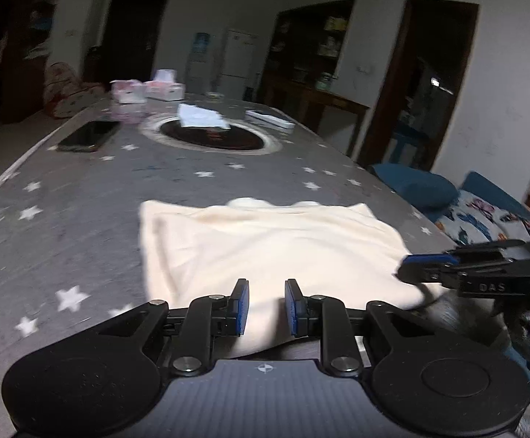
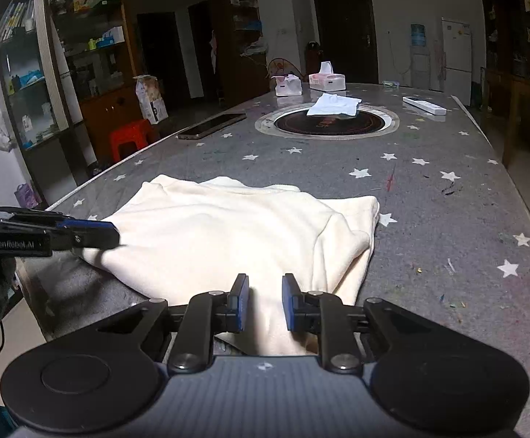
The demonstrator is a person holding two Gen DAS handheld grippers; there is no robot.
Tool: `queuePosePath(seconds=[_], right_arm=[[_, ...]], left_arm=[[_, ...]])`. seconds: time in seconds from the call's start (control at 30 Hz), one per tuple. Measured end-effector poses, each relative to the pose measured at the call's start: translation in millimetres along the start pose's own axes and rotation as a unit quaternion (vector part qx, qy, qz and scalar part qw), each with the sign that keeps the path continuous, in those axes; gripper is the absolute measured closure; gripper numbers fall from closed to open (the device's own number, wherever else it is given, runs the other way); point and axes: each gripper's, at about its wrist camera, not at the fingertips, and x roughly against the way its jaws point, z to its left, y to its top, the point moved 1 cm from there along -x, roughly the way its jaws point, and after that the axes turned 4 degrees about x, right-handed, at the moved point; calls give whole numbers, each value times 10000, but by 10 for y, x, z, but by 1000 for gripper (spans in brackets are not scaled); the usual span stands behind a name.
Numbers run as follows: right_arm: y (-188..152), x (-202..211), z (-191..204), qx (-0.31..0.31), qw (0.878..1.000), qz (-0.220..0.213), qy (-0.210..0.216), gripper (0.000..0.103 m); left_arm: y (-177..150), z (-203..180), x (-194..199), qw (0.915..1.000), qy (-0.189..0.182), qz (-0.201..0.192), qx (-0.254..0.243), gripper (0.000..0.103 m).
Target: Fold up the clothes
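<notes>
**Both claws pinching the near hem of the cream garment**

The left claw (image 1: 266, 308) is pinching the near edge of the cream garment (image 1: 265, 244), cloth running up between its narrowed pads; the right claw (image 2: 265, 304) is doing the same further along that edge. The garment is lying partly folded on the star-patterned counter (image 2: 429, 219), spreading away from both claws, its long axis running side to side between them. Neither hand is sitting nearer, so the coming fold looks to be going forward, away from the person. Beyond, a phone (image 2: 212, 126) and tissue boxes (image 2: 327, 80) are resting well clear.
</notes>
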Motion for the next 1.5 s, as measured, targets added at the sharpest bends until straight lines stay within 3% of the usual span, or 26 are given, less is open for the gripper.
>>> queuePosePath(seconds=[0.13, 0.3, 0.7, 0.9, 1.07, 1.2, 1.3, 1.5], right_arm=[[-1, -2, 9, 14, 10000, -1, -12, 84], [73, 40, 100, 239, 9996, -96, -62, 83], [285, -177, 714, 1251, 9889, -220, 776, 83], [198, -335, 868, 1553, 9841, 29, 860, 83], [314, -243, 731, 1357, 9876, -145, 774, 83], [336, -335, 489, 1115, 9929, -31, 404, 83], [327, -401, 305, 900, 9952, 135, 365, 83], [548, -468, 22, 673, 9976, -17, 145, 83]], left_arm=[[-38, 122, 50, 9997, -2, -44, 220, 79], [17, 39, 95, 9999, 68, -82, 30, 78], [-30, 11, 121, 9997, 175, -162, -51, 75], [-51, 75, 113, 9997, 192, -140, 25, 75], [-36, 87, 112, 9998, 157, -148, 34, 75], [-43, 97, 98, 9998, 148, -144, 65, 75], [-38, 102, 99, 9998, 148, -126, 70, 75], [-29, 106, 80, 9998, 160, -114, 58, 75]])
